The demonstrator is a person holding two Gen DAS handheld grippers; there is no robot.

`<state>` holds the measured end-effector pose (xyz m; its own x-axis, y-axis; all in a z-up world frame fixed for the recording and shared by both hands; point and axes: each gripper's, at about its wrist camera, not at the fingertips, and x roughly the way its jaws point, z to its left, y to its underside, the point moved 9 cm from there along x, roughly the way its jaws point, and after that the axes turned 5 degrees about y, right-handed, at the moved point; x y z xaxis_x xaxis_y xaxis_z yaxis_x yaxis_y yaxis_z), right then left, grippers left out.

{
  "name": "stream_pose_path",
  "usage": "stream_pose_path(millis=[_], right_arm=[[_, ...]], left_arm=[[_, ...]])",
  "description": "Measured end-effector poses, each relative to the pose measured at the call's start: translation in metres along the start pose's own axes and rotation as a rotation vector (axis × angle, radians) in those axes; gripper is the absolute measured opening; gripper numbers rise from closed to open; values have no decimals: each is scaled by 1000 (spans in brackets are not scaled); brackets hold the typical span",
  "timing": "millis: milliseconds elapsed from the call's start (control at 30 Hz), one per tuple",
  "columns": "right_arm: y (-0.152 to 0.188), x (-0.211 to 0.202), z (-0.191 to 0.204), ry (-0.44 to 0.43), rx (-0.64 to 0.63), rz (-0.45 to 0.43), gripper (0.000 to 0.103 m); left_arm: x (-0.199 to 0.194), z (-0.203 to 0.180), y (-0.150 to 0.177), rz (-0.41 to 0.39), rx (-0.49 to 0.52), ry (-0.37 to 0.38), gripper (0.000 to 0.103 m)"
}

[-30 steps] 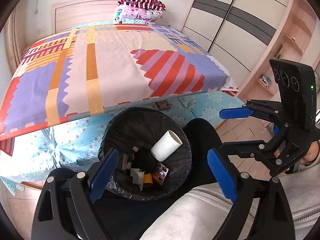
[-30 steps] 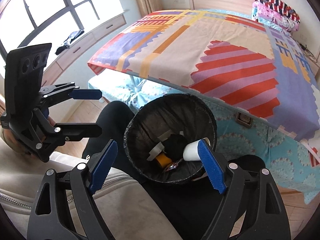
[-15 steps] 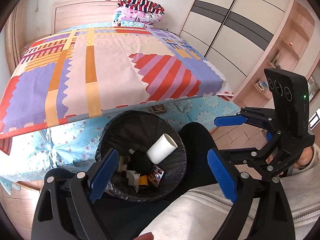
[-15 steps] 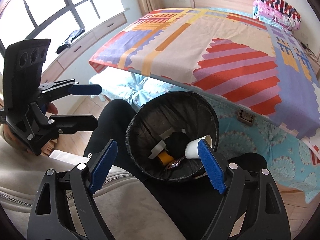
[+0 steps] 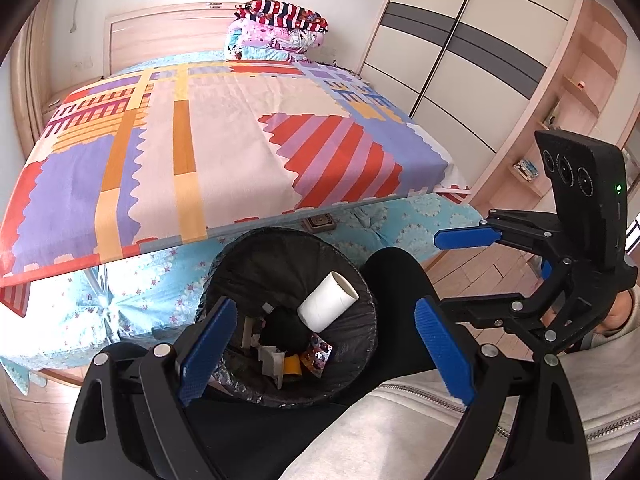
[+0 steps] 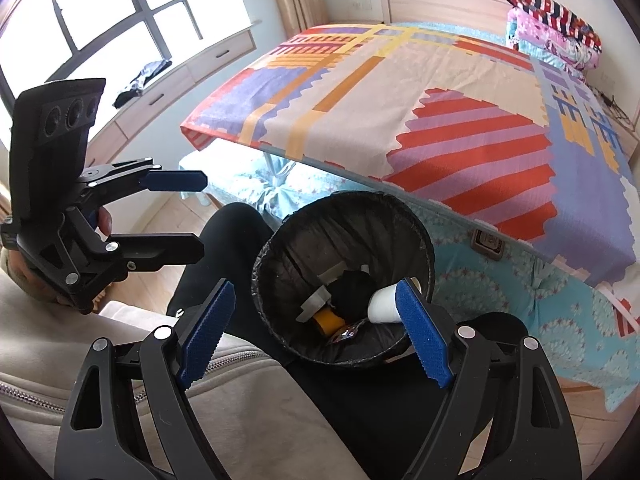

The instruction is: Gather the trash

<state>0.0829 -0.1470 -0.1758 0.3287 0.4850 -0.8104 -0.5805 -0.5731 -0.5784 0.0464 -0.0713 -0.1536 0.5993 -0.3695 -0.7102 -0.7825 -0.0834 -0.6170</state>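
Note:
A round bin with a black liner (image 5: 240, 256) stands on the floor at the foot of the bed, also in the right wrist view (image 6: 348, 208). Inside lie a white paper cup (image 5: 326, 308), a black lump (image 5: 286, 330), white scraps, an orange piece (image 6: 328, 320) and a shiny wrapper (image 5: 318, 354). My left gripper (image 5: 324, 352) is open and empty above the bin; it also shows in the right wrist view (image 6: 192, 216). My right gripper (image 6: 316, 332) is open and empty over the bin's near side, also showing in the left wrist view (image 5: 444, 272).
A bed with a colourful patterned cover (image 5: 224, 140) fills the space behind the bin, folded blankets (image 5: 280, 36) at its head. A wardrobe (image 5: 460, 60) and shelves stand on the right. A window bench (image 6: 160, 88) runs along the left. My legs and jacket lie below.
Both grippers have lifted and tilted slightly; the bin sits a little lower in both views. Both stay open and empty. The bin's contents have not moved.

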Motion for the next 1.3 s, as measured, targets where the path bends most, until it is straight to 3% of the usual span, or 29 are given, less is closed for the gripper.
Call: stream_pose_path(millis=[1300], right_arm=[[-3,-6,3,-2,-15,-24,82]], left_arm=[[4,0,3,27,-2,0,88]])
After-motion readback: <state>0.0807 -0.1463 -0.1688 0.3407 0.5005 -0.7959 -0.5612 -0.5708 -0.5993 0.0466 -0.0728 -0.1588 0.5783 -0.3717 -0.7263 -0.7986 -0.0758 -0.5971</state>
